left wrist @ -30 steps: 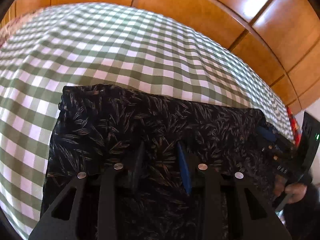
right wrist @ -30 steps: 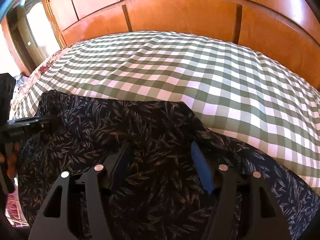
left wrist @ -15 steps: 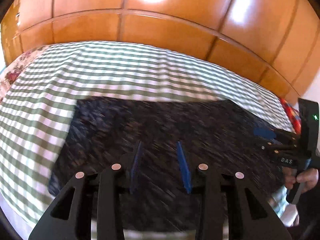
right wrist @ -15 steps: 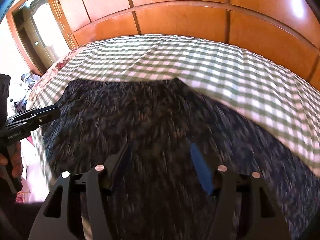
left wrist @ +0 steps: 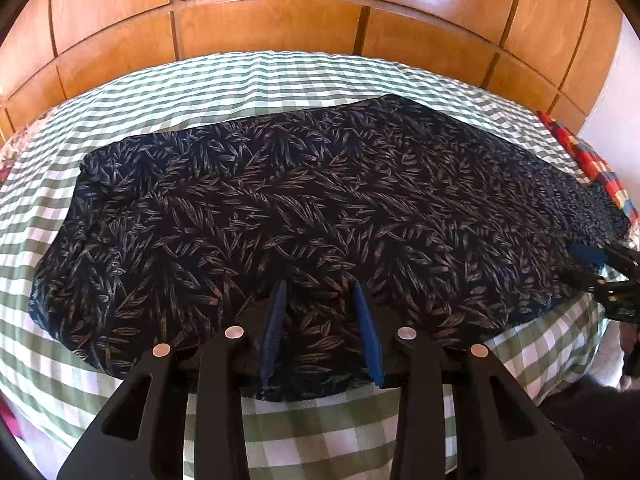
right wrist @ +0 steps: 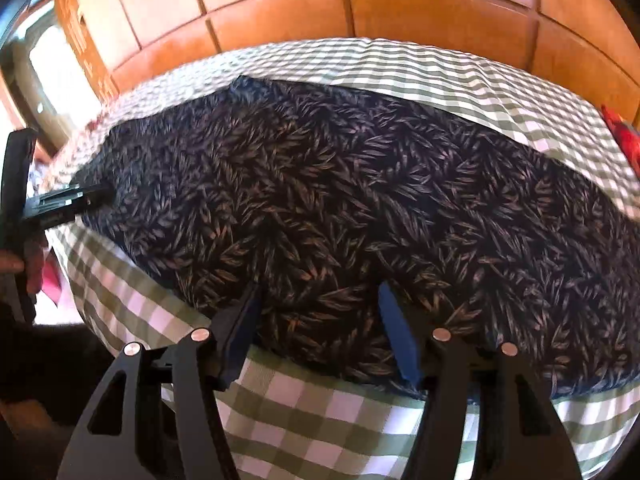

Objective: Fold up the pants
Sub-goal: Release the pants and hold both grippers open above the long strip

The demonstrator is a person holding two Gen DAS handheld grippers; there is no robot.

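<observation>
Pants [left wrist: 312, 200], dark leaf-print fabric, flat on checked bedspread [left wrist: 280, 76], both grippers' jaws parted, empty.

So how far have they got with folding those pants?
Early on, it seems. The pants lie spread in one long dark shape on the checked bedspread, possibly already doubled leg on leg, though I can't confirm that. In hand: the left gripper and right gripper sit at the near edge, fingers open, gripping nothing. Left: folding the length over into a compact stack.
</observation>
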